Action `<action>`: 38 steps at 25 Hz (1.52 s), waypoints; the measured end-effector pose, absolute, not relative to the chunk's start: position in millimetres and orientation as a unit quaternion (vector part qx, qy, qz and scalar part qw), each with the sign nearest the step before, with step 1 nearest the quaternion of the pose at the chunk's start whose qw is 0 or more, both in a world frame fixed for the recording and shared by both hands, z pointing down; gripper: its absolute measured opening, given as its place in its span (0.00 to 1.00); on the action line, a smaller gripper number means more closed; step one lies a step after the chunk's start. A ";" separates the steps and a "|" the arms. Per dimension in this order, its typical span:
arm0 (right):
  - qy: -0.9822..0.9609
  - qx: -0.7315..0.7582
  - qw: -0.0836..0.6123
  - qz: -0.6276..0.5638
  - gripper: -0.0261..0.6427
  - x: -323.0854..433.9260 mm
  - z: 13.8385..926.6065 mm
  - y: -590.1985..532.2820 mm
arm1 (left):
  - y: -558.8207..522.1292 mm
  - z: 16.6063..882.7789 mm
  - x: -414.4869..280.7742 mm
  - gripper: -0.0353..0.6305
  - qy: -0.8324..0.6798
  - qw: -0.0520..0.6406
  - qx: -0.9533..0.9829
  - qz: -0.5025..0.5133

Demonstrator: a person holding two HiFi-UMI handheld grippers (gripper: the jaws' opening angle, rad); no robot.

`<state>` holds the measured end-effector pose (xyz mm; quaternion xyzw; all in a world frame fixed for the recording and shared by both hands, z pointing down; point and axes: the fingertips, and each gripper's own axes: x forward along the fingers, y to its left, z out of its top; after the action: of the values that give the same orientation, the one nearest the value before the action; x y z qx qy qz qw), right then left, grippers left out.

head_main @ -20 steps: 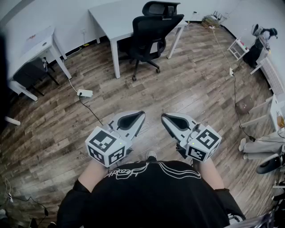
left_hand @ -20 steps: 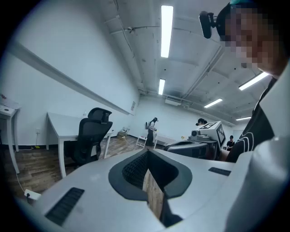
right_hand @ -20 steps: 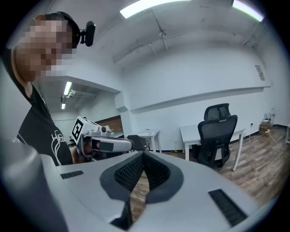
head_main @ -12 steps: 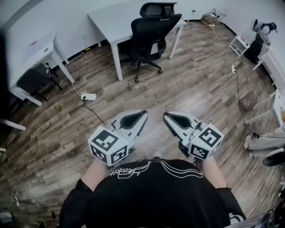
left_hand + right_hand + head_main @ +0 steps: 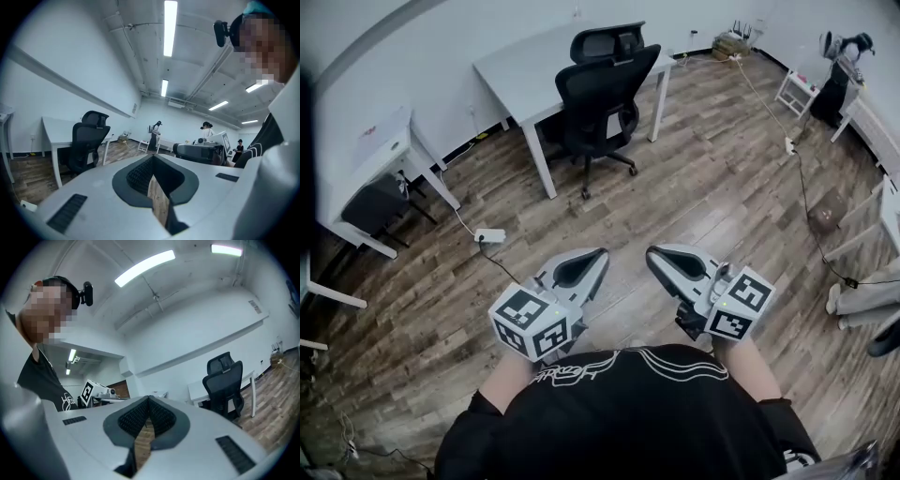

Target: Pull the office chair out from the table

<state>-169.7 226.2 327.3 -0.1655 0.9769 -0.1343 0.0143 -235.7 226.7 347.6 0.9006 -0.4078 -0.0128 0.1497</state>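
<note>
Wood floor [image 5: 722, 206], ofc chair [image 5: 605, 89] at table [image 5: 534, 66]

**No legible writing in sight**

I can find no word, number or brand name that I can read from here. The nearest things to signs are the black-and-white square markers on the left cube [image 5: 530, 322], at the back of my left gripper [image 5: 600, 253], and on the right cube [image 5: 739, 305], at the back of my right gripper [image 5: 652, 251]. They are block patterns only, with no letters or digits. The black shirt [image 5: 619, 422] carries a white script print [image 5: 628, 361] across the chest. It is too curled and small for me to spell out, in the head view as in the right gripper view.
</note>
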 end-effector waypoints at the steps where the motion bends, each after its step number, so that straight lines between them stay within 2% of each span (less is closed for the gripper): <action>1: 0.976 -0.172 0.014 -0.131 0.09 -161.7 326.2 219.8 | 220.8 345.4 -229.8 0.06 -0.405 0.154 0.901 -0.018; 12: 0.970 -0.209 -0.001 -0.120 0.09 -68.0 329.2 169.7 | 171.1 328.7 -140.5 0.06 -0.394 0.110 0.912 -0.010; 19: 0.966 -0.217 0.019 -0.138 0.09 -29.7 328.3 151.6 | 154.9 332.4 -109.8 0.06 -0.392 0.121 0.912 -0.005; 27: 0.961 -0.222 -0.005 -0.166 0.09 -47.0 359.6 97.0 | 103.0 363.0 -137.2 0.06 -0.413 0.159 0.897 -0.005; 38: 0.948 -0.244 -0.020 -0.205 0.09 -88.9 379.6 -66.9 | -52.7 389.5 -188.8 0.06 -0.405 0.194 0.894 0.007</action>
<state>-88.9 -66.9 379.6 -0.2440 0.9477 -0.2050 -0.0201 -188.8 -52.7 389.5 0.8936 -0.4046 0.0070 0.1940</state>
